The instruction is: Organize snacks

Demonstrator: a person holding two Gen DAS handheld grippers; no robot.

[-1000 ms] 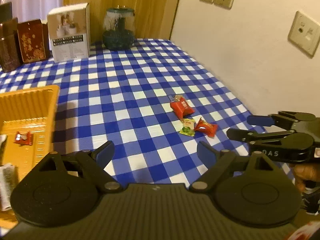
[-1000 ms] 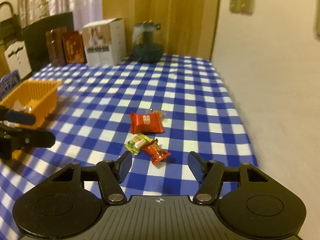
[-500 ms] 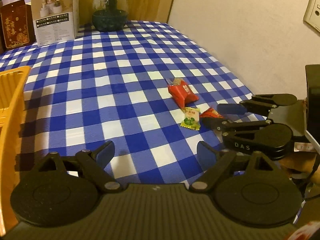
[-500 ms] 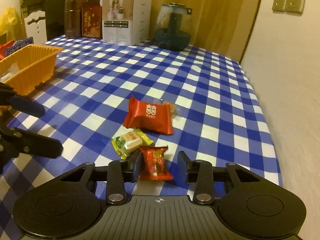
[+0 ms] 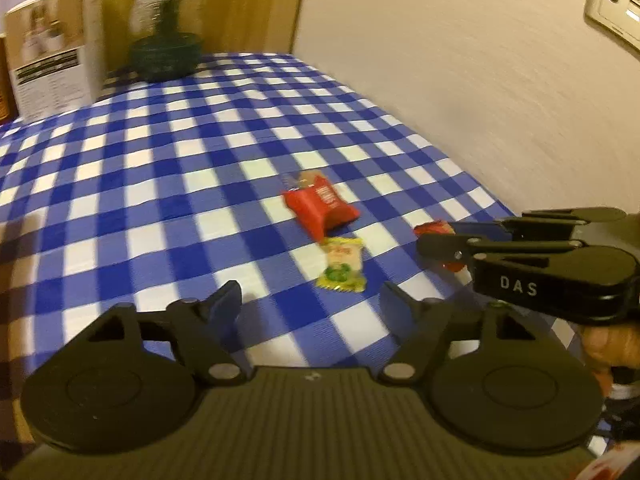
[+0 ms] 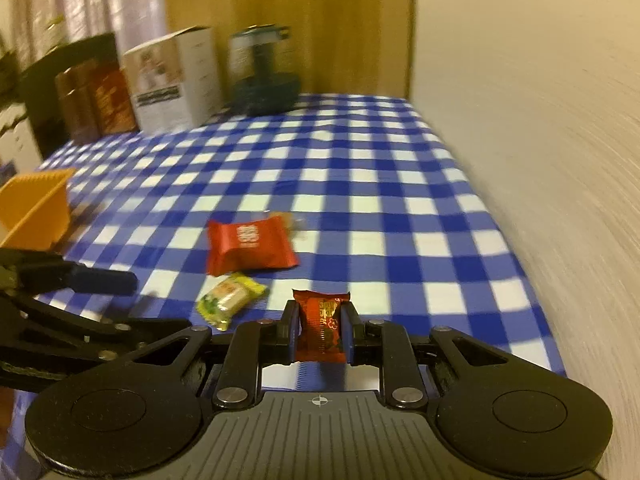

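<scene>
My right gripper (image 6: 322, 320) is shut on a small red candy (image 6: 322, 324), pinched upright between its blue pads just above the checked cloth. In the left wrist view that gripper (image 5: 438, 240) comes in from the right with the red candy (image 5: 434, 227) at its tips. A green-yellow candy (image 5: 342, 266) (image 6: 230, 298) lies flat just ahead of my left gripper (image 5: 313, 300), whose jaws are closing with nothing between them. A larger red packet (image 5: 320, 210) (image 6: 250, 246) lies beyond it.
An orange basket (image 6: 36, 208) stands at the left of the table. A white box (image 6: 172, 88), brown tins (image 6: 96, 100) and a green glass jar (image 6: 264, 76) line the far edge. A wall (image 6: 540, 120) runs along the right side.
My right gripper sank over the small red candy and closed on it. My left gripper moved down toward the candies, its jaws narrowed, and the orange basket left its view.
</scene>
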